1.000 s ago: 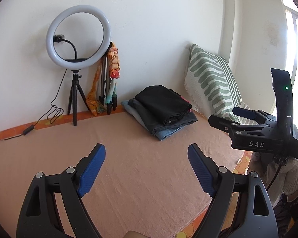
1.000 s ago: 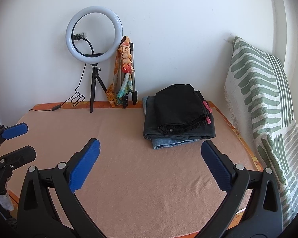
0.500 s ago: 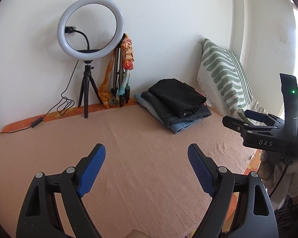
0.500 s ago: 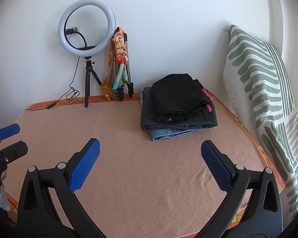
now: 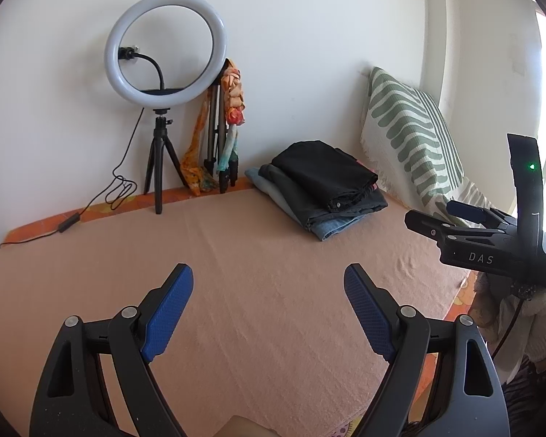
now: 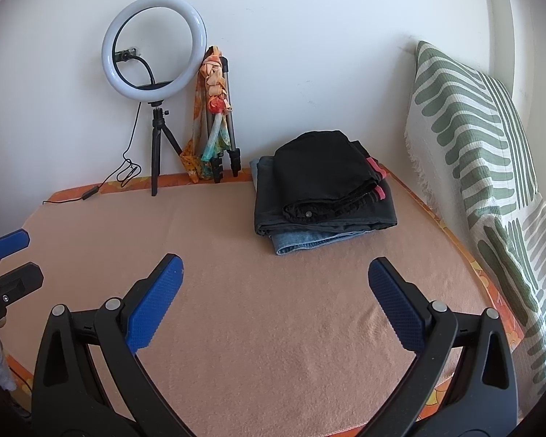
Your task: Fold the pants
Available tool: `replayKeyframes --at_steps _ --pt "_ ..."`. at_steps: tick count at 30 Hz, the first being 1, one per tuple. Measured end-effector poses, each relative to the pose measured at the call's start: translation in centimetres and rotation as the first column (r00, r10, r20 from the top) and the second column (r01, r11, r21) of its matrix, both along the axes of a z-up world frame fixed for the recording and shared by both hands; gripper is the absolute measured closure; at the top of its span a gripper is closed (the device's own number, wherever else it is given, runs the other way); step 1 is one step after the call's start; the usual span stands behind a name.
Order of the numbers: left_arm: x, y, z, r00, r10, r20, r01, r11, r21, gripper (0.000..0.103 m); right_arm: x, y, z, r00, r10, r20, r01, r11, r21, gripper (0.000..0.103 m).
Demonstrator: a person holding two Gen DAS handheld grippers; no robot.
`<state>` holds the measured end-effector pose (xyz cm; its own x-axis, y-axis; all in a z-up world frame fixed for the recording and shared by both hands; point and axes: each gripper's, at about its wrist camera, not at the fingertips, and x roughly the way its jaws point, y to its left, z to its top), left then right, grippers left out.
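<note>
A stack of folded pants (image 5: 320,189) lies at the back right of a peach-covered bed (image 5: 236,291): black on top, dark grey under it, blue jeans at the bottom. It also shows in the right wrist view (image 6: 324,189). My left gripper (image 5: 269,306) is open and empty above the front of the bed. My right gripper (image 6: 273,295) is open and empty, well short of the stack. The right gripper also shows at the right edge of the left wrist view (image 5: 455,215), and the left gripper shows at the left edge of the right wrist view (image 6: 11,258).
A ring light on a small tripod (image 6: 154,73) stands at the back left with its cable (image 6: 91,191) on the bed. A folded tripod with a colourful scarf (image 6: 216,120) leans on the wall. A green striped pillow (image 6: 491,153) lines the right side.
Both grippers have shifted a little, so the ring light and the stack sit slightly differently in view. Both stay open. The stack has not moved.
</note>
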<state>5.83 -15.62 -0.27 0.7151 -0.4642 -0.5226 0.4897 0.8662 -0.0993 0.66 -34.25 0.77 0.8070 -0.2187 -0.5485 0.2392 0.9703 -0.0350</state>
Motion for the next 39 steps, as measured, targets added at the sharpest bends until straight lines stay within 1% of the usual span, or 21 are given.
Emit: replayKeyframes --at_steps 6,13,18,20,39 --pt "0.01 -0.05 -0.04 1.0 0.005 0.0 -0.005 1.0 0.003 0.018 -0.37 -0.59 -0.04 1.0 -0.013 0.001 0.013 1.0 0.019 0.0" --pt "0.07 -0.16 -0.11 1.0 0.011 -0.007 -0.011 1.0 0.006 0.018 -0.37 -0.54 -0.1 1.0 -0.012 0.001 0.012 1.0 0.016 0.0" --pt "0.1 -0.12 -0.11 1.0 0.013 0.002 -0.013 1.0 0.008 0.008 -0.2 -0.54 -0.12 1.0 -0.008 0.0 0.008 1.0 0.021 0.0" --pt "0.11 -0.07 -0.04 1.0 0.011 0.004 -0.011 1.0 0.007 0.007 -0.2 -0.53 -0.12 1.0 -0.008 -0.001 0.008 1.0 0.02 0.0" --pt "0.26 -0.05 0.15 1.0 -0.003 0.004 0.003 1.0 0.005 0.006 0.29 -0.32 -0.09 1.0 0.006 -0.008 -0.005 1.0 0.027 0.0"
